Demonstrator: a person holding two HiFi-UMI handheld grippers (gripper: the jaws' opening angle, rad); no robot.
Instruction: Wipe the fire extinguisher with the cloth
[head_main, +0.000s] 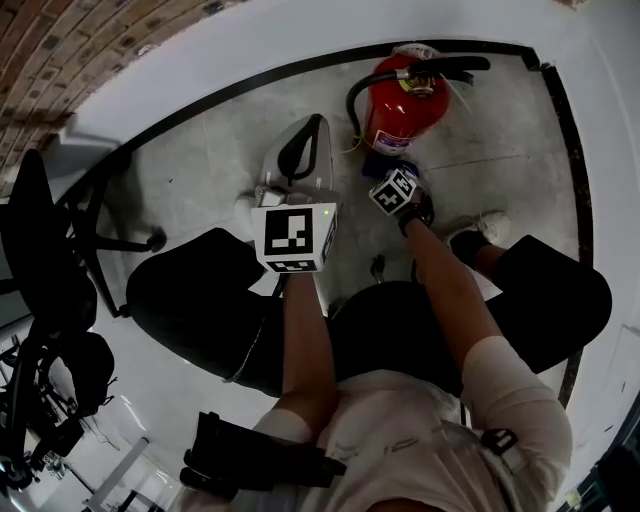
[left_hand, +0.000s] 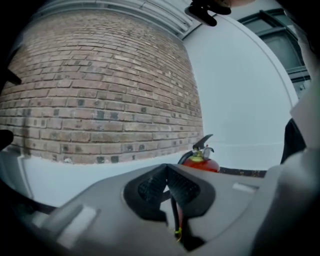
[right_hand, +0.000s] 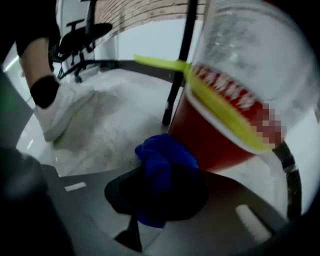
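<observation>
So, step in hand: wiping looked to be under way low on the red shell of the fire extinguisher (head_main: 400, 110)
Right gripper (right_hand: 160, 192): its jaws pinched a bunched blue cloth (right_hand: 162, 162), and the wad bulged out past their tips
Extinguisher from the right gripper: straight ahead of the jaws and a little to their right, very close; whether the cloth actually touched the shell could not be told
Left gripper (left_hand: 166, 169): pads pressed together with nothing between them, held higher and back from the work
Extinguisher from the left gripper: well ahead, beyond the tips, and standing upright
Pressure: the wad probably needed to be pushed firmly enough to flatten against the curve, so that cloth rather than jaw tips met the paint
Stroke: overlapping sweeps around the cylinder would likely cover more than dabs at one spot
Snags: the black hose (head_main: 352, 100) hung down the side nearer the left gripper and a yellow band (right_hand: 220, 107) slanted across the shell above the cloth; either could catch the fabric
Stability: a sideways push might rock the upright cylinder, so the free left gripper could usefully steady its top
</observation>
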